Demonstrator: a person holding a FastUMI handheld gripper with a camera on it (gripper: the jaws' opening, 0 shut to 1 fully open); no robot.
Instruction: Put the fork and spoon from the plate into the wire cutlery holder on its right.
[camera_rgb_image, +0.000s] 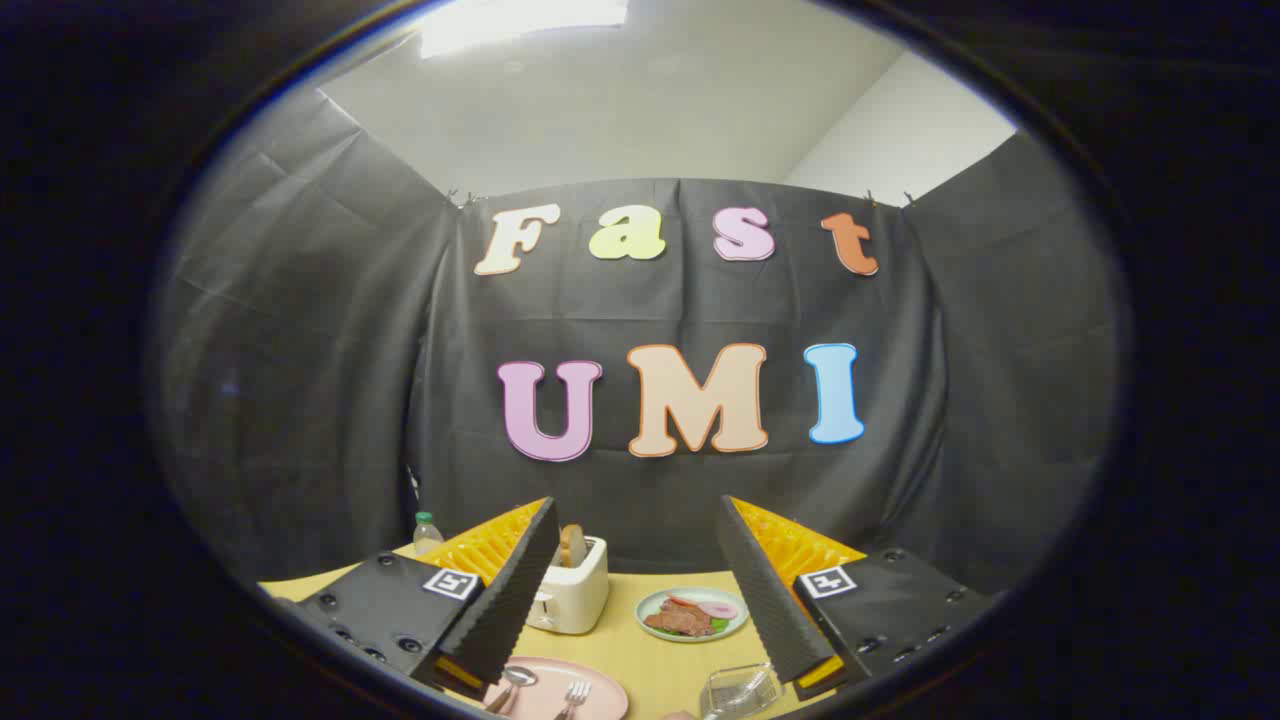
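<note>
The fork (573, 697) and the spoon (512, 683) lie side by side on a pink plate (600, 692) at the near edge of the yellow worktop (640, 640), the spoon to the left with its bowl pointing away, the fork to its right with its tines pointing away. Both rest on the plate, low between the fingers and closer to the left one. The gripper (640, 560) hangs above the worktop with its fingers spread wide apart — nothing is between them and they touch neither utensil.

To the right of the plate, just beside the right finger's lower end, sits a pale holder (740, 690) that looks clear or wiry; its make is hard to tell, since part of it is cut off. It stands apart from the plate with bare worktop between.

Farther back, a cream toaster (572, 598) stands just behind the left finger, with a slice of bread (572, 545) sticking up out of its slot. To its right, between the fingers and beyond the pink plate, is a second plate (740, 608) carrying food — brown slices, something pink and a bit of green. A small clear bottle (426, 532) with a pale cap stands at the far left of the worktop, beyond the left finger, against the dark cloth wall.
</note>
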